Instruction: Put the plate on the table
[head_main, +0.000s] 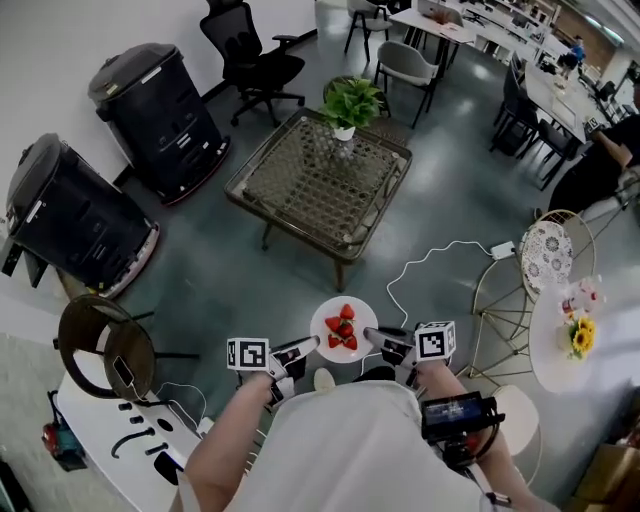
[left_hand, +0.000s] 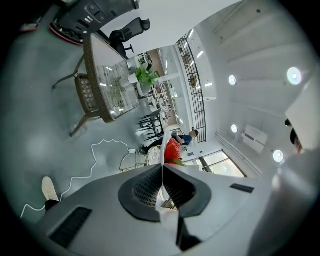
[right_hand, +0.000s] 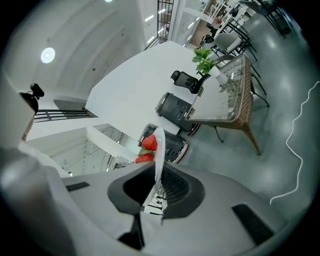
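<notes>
since the glass-topped counter (head_main: 318, 180) is well ahead, the plate (head_main: 365, 318) hangs over the floor (head_main: 200, 290), likely kept level so the strawberries (head_main: 344, 328) don't slide. left tool (head_main: 305, 347) and right tool (head_main: 380, 336) each pinch tight on opposite rim edges. no writing reads; only square marker patterns.

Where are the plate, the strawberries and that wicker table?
plate (head_main: 365, 318): head view, bare white part on its right side.
strawberries (head_main: 343, 328): head view, the middle berry.
wicker table (head_main: 285, 226): head view, near edge of its frame.
</notes>
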